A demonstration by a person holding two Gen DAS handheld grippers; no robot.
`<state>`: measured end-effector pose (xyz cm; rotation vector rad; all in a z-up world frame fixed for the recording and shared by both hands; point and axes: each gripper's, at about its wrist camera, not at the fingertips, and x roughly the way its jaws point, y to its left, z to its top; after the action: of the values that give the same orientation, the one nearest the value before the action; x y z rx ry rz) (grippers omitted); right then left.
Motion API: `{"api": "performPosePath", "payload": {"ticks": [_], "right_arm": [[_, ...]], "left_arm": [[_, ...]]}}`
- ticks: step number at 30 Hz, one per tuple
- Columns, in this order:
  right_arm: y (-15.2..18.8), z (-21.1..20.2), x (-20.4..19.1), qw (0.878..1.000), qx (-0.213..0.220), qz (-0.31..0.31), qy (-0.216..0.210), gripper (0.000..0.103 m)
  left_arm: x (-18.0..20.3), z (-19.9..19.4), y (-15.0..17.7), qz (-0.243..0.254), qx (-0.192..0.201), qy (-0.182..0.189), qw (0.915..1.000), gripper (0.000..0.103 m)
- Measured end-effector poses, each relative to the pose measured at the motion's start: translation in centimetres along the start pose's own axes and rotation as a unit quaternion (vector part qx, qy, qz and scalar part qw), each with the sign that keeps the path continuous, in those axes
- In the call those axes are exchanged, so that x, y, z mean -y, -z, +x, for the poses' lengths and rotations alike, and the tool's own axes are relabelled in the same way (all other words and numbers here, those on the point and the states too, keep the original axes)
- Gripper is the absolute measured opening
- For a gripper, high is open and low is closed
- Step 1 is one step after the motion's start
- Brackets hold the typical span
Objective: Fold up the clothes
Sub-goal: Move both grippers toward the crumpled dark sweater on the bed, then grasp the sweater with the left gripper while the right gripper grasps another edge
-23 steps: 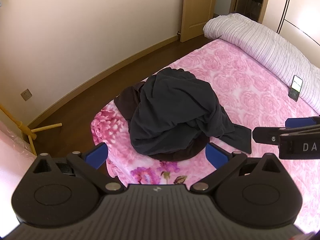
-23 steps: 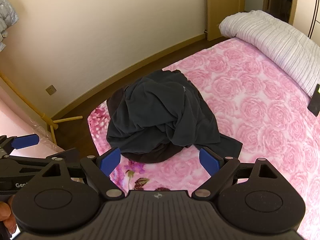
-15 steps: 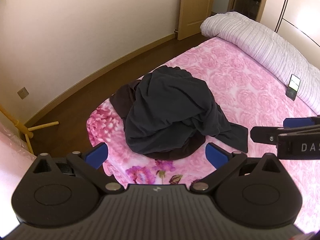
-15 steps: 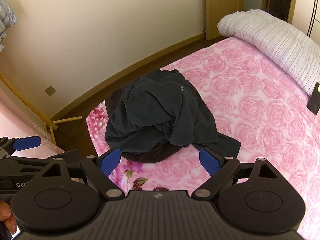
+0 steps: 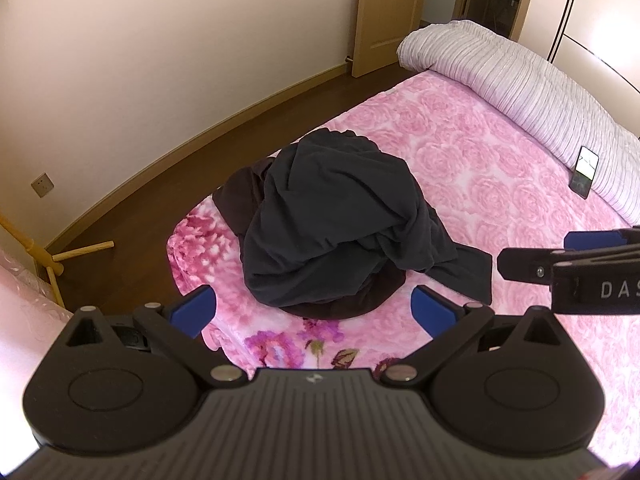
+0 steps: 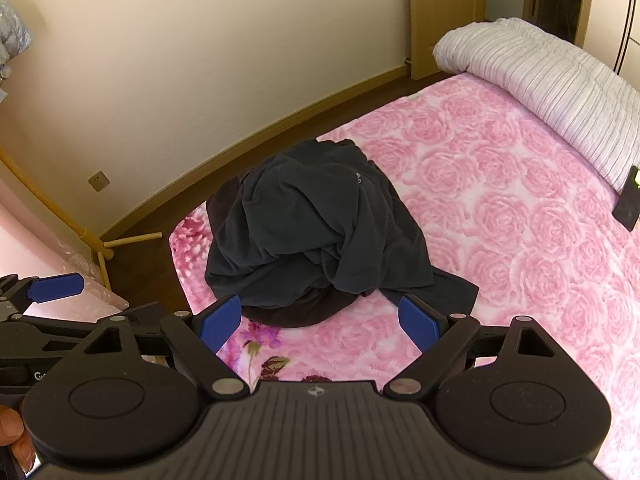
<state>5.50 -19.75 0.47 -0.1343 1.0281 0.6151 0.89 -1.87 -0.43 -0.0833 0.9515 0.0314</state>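
Observation:
A crumpled heap of dark clothes (image 5: 336,228) (image 6: 312,236) lies near the corner of a bed with a pink rose-patterned blanket (image 5: 500,160) (image 6: 520,208); a dark grey garment is on top and a dark brown one shows beneath it. My left gripper (image 5: 314,310) hovers above the bed's near edge, open, nothing between its blue pads. My right gripper (image 6: 320,318) is likewise open and empty, just short of the heap. Each gripper shows at the edge of the other's view, the right one (image 5: 576,256) on the right and the left one (image 6: 40,300) on the left.
A rolled striped quilt (image 5: 520,80) lies along the far side of the bed, with a phone (image 5: 585,172) beside it. Brown wooden floor (image 5: 160,200) and a cream wall lie left of the bed. A yellow wooden stand (image 5: 60,256) stands on the floor.
Both views have shifted slightly, with the clothes heap drifting a little left in the pictures. Both grippers stay open and empty.

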Motion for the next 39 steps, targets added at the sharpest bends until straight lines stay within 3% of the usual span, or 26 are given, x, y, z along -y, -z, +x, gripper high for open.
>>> {"api": "performPosePath", "payload": {"ticks": [16, 27, 34, 39], "right_arm": [[0.0, 0.2, 1.3, 1.0, -0.003, 0.007, -0.005, 0.088], [0.0, 1.5, 4.0, 1.0, -0.002, -0.016, -0.008, 0.088], [-1.0, 4.8, 5.7, 0.999, -0.004, -0.049, -0.01, 0.088], [-2.3, 8.5, 6.2, 0.998, -0.013, -0.062, -0.011, 0.088]], "left_arm": [[0.9, 0.3, -0.3, 0.005, -0.004, -0.004, 1.0, 0.102], [0.2, 1.3, 0.1, -0.001, 0.005, -0.029, 0.9996, 0.102], [-0.6, 3.9, -0.6, 0.035, -0.003, -0.051, 0.9981, 0.102], [-0.5, 8.7, -2.8, 0.089, 0.001, -0.035, 0.9954, 0.102]]}}
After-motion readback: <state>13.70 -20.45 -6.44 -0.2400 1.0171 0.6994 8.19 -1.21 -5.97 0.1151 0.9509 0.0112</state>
